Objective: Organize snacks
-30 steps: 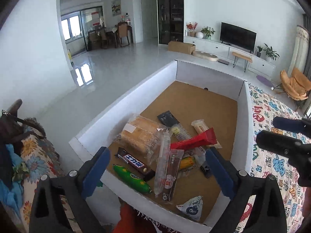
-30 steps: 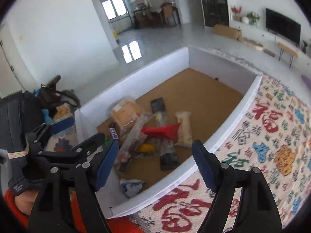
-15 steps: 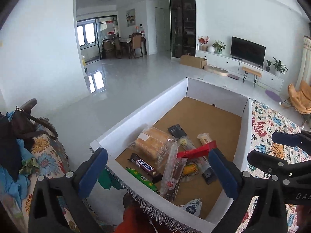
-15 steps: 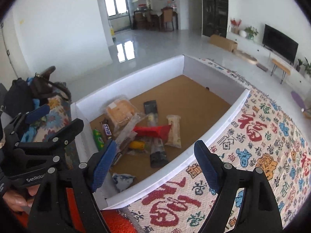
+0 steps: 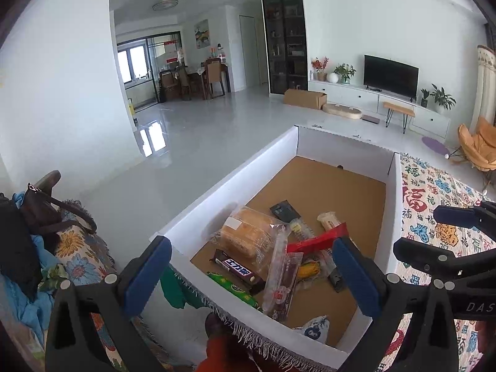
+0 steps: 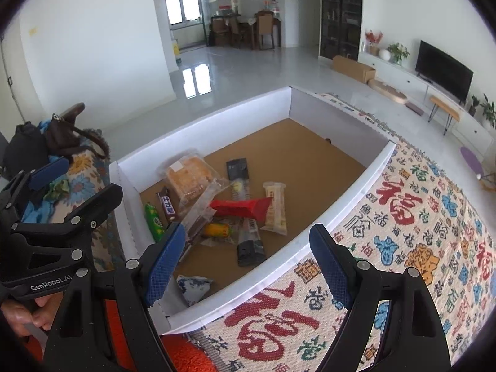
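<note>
1. Bright living room, patterned blanket (image 6: 403,217) under a white box (image 6: 350,198);
2. snacks piled in the box's near corner: bread pack (image 5: 248,235), red wrapper (image 6: 241,207), chocolate bar (image 5: 237,269);
3. left gripper (image 5: 251,279) and right gripper (image 6: 248,260) both spread wide, holding nothing, above the box.

White walls (image 5: 62,93) and a glossy pale floor (image 5: 217,130) open toward a dining table with chairs (image 5: 201,77) by bright windows (image 5: 133,65) (daylight mirrors on the tiles). A dark television (image 5: 390,76) stands on a low white cabinet (image 5: 356,94), near a tall black display cabinet (image 5: 285,37) and an orange chair (image 5: 477,145).
</note>
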